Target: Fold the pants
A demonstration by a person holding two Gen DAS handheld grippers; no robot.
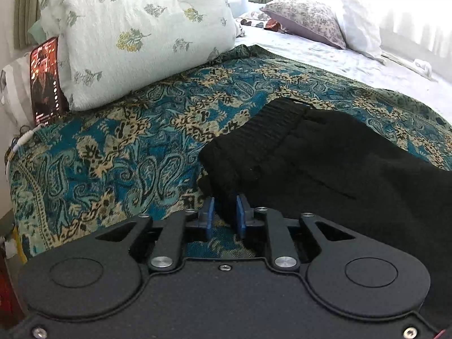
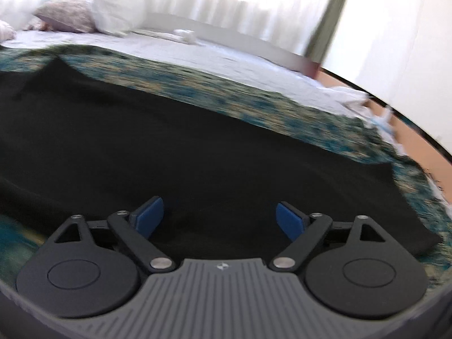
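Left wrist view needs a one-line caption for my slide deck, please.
Left gripper pinches the waistband edge of black pants on a teal paisley bedspread.

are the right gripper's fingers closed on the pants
No, the right gripper has its blue fingers spread wide over the black pants, gripping nothing.

Two low close views across bed point(image 1: 325, 56)
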